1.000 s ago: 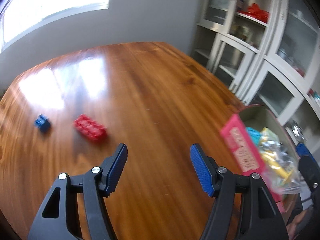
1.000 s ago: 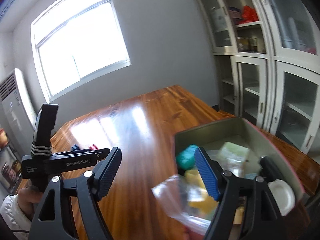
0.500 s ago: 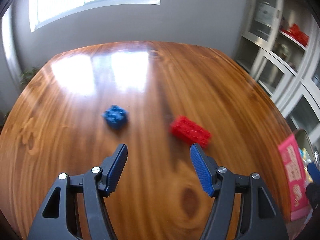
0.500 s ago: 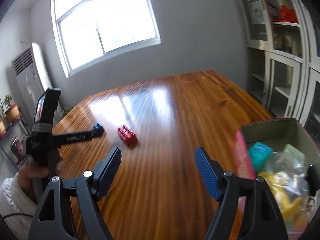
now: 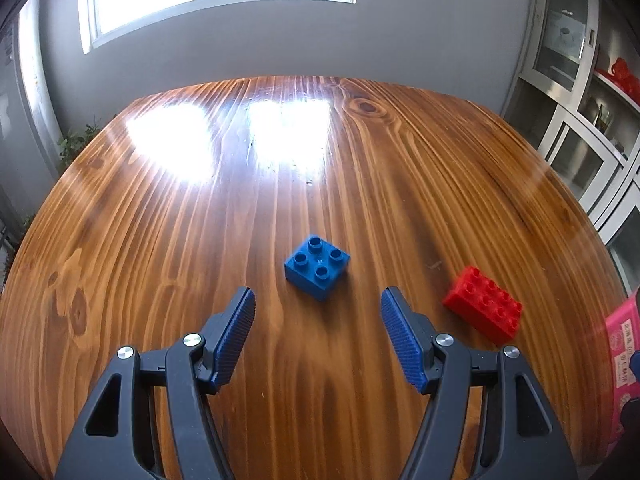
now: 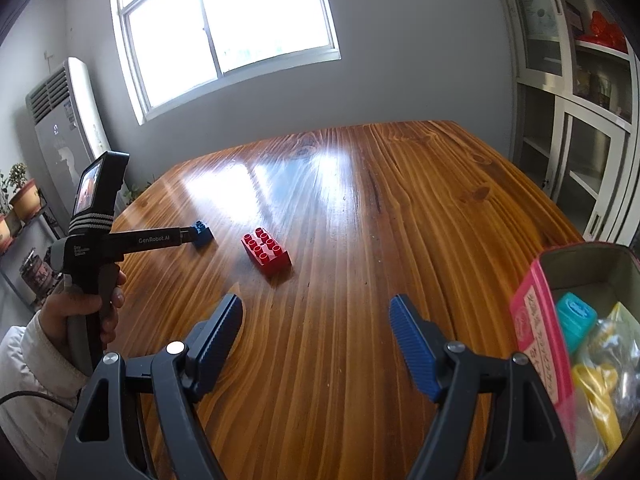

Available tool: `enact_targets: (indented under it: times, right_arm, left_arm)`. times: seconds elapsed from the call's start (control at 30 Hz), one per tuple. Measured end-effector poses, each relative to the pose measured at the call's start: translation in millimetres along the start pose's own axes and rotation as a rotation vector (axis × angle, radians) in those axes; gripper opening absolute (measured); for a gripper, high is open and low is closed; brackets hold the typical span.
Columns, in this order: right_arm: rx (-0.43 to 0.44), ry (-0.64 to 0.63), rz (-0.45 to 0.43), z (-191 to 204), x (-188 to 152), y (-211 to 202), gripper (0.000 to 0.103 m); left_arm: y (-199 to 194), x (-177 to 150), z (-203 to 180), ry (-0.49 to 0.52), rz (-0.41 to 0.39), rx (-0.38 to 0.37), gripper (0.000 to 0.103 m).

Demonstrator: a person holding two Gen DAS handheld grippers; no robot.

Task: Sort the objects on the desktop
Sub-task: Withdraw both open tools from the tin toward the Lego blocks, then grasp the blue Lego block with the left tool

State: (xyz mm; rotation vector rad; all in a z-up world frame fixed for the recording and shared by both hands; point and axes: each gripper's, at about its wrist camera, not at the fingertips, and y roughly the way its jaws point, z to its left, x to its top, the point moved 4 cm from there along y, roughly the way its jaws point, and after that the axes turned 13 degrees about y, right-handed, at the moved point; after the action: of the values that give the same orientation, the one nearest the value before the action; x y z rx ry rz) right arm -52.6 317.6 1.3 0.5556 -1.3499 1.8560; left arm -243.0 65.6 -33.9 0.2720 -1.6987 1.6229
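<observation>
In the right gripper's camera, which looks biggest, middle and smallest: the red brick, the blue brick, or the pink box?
1. Pink box, though it sits nearest the camera.
2. Red brick.
3. Blue brick, farthest and partly hidden by the left gripper.

The pink box is cut off by the left wrist view's edge at 3 o'clock; its contents are hidden there. In the right wrist view, the same box runs off the frame at 4 o'clock, and the clear bag inside blurs what it holds. The blue brick at 10 o'clock is partly hidden behind the left hand-held gripper. The cabinet shelf items at 2 o'clock are too small to identify.
</observation>
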Motion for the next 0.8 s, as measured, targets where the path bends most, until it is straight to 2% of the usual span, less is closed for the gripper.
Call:
enact_targets:
  times: [0.4,0.53,0.6,0.63,0.67,0.7,0.8]
  right_arm:
    - [0.024,-0.037,0.082,14.2,7.9,44.6,0.079]
    - [0.029,-0.038,0.105,19.7,13.2,64.0,0.079]
    - [0.03,-0.042,0.117,24.2,14.1,73.7,0.079]
    - [0.031,-0.048,0.12,26.5,14.5,78.6,0.079]
    - [0.027,-0.059,0.125,29.6,15.1,84.6,0.079]
    - [0.027,-0.065,0.129,31.3,15.3,88.5,0.079]
    - [0.028,-0.089,0.144,39.1,17.7,101.7,0.079]
  left_arm:
    - [44.2,13.1,10.7,0.008,0.03,-0.018,0.069]
    - [50.6,14.4,3.0,0.058,0.033,0.024,0.069]
    - [51.4,15.3,0.0,0.068,0.026,0.015,0.069]
    - [51.7,15.5,-1.9,0.073,0.024,0.011,0.064]
    - [52.2,16.1,-3.3,0.077,0.022,0.008,0.049]
    - [52.3,17.4,-4.5,0.08,0.015,0.002,0.04]
    - [52.7,17.6,-8.4,0.088,0.013,0.008,0.038]
